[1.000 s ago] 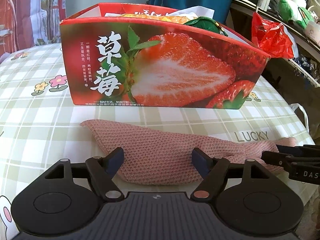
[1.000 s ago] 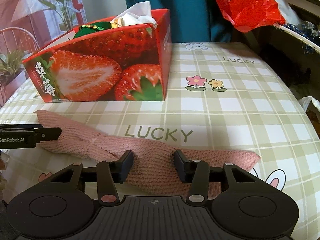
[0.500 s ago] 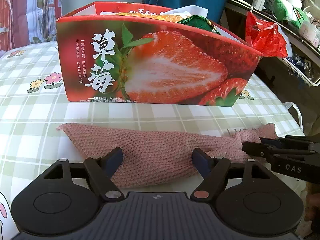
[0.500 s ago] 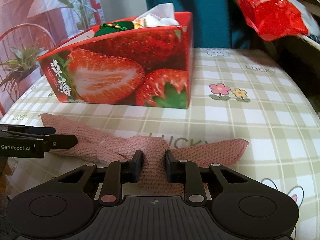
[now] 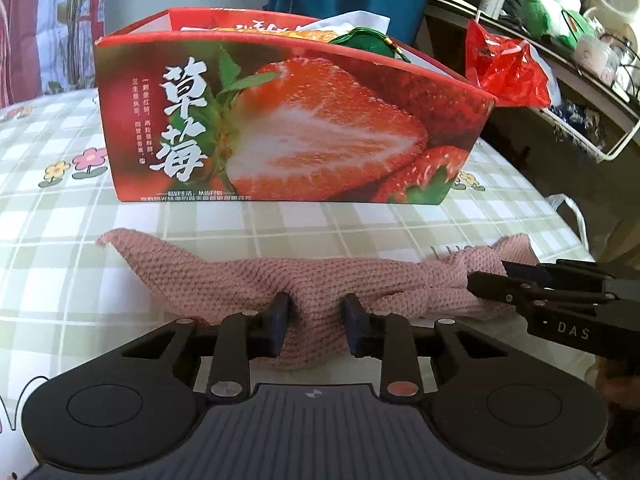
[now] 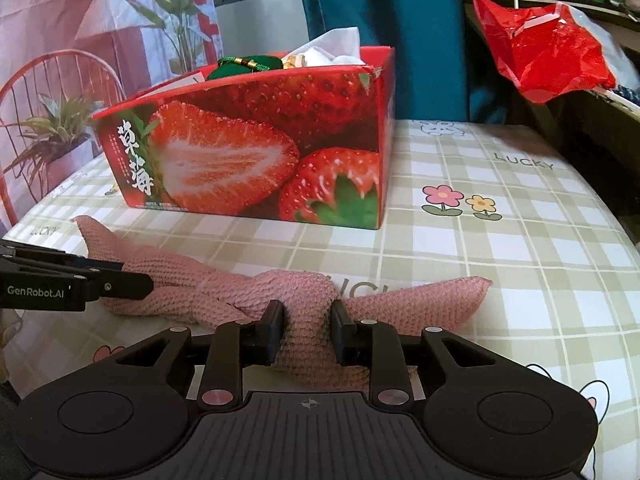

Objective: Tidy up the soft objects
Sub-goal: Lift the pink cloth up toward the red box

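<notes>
Green-checked tablecloth (image 6: 500,256) covers a table. On it stands a red strawberry box (image 5: 280,128) holding soft items. Just in front of the box lies a pink knitted cloth (image 5: 248,276). Left gripper (image 5: 316,322) is closing, pinching a fold near one end; right gripper (image 6: 307,328) grips the other, its jaws easing apart.

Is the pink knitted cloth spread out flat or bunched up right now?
Bunched up. The pink knitted cloth lies gathered into a long wrinkled strip on the checked tablecloth, in front of the strawberry box, not spread flat.
</notes>
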Action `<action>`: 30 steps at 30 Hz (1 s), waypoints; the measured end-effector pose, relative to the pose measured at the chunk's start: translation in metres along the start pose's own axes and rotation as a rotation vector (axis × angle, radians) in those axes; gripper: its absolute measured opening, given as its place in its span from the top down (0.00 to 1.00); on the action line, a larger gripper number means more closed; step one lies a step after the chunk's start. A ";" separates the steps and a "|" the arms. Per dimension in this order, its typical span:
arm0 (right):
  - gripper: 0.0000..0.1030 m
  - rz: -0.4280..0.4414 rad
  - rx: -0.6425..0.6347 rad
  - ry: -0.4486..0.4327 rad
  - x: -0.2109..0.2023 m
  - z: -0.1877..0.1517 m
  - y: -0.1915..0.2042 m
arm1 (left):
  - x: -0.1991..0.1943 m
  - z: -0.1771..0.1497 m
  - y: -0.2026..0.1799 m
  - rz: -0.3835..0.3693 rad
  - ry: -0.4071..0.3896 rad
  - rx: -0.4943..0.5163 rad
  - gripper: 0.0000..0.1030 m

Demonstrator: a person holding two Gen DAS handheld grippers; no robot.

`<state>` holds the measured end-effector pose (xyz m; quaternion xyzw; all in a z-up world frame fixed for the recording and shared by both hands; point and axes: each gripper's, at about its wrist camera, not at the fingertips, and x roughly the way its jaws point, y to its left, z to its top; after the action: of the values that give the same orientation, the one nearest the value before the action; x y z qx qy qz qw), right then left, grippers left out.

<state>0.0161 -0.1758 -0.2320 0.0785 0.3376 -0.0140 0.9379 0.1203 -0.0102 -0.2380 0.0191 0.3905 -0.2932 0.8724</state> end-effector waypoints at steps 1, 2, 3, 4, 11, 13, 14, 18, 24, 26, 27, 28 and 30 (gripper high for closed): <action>0.71 -0.003 -0.002 -0.005 -0.001 -0.001 0.000 | 0.000 0.000 0.000 -0.001 -0.001 -0.002 0.70; 0.68 -0.012 -0.005 -0.012 -0.003 -0.001 0.000 | 0.000 0.000 0.001 -0.001 -0.001 -0.001 0.70; 0.66 -0.026 -0.013 -0.020 -0.004 -0.001 0.002 | 0.000 0.000 0.001 0.001 -0.001 0.003 0.70; 0.66 -0.035 -0.018 -0.028 -0.006 -0.001 0.002 | 0.000 -0.001 0.000 0.002 -0.001 0.005 0.70; 0.54 -0.105 -0.002 -0.009 -0.009 0.001 -0.001 | -0.001 -0.002 -0.002 0.004 0.000 0.003 0.69; 0.53 -0.112 0.018 0.009 -0.010 0.001 -0.003 | -0.001 -0.002 -0.002 0.003 0.000 0.003 0.69; 0.52 -0.118 0.022 0.016 -0.011 0.001 -0.003 | -0.001 -0.002 -0.002 0.004 0.000 0.003 0.68; 0.49 -0.128 0.034 0.050 -0.007 -0.001 -0.004 | 0.000 -0.001 -0.002 0.006 -0.001 0.007 0.68; 0.47 -0.117 0.059 0.056 -0.004 -0.001 -0.005 | 0.000 -0.002 -0.003 0.011 -0.003 0.014 0.68; 0.49 -0.108 0.064 0.056 -0.004 0.000 -0.005 | 0.000 -0.002 -0.004 0.013 -0.004 0.015 0.68; 0.52 -0.102 0.065 0.055 -0.004 0.000 -0.005 | 0.001 -0.002 -0.004 0.014 -0.004 0.016 0.68; 0.53 -0.094 0.068 0.054 -0.004 0.000 -0.006 | 0.001 -0.002 -0.004 0.014 -0.005 0.018 0.68; 0.63 -0.071 0.074 0.051 -0.005 0.000 -0.006 | 0.001 -0.002 -0.004 0.012 -0.006 0.023 0.68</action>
<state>0.0124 -0.1820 -0.2296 0.1015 0.3632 -0.0578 0.9243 0.1170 -0.0130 -0.2393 0.0305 0.3845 -0.2922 0.8751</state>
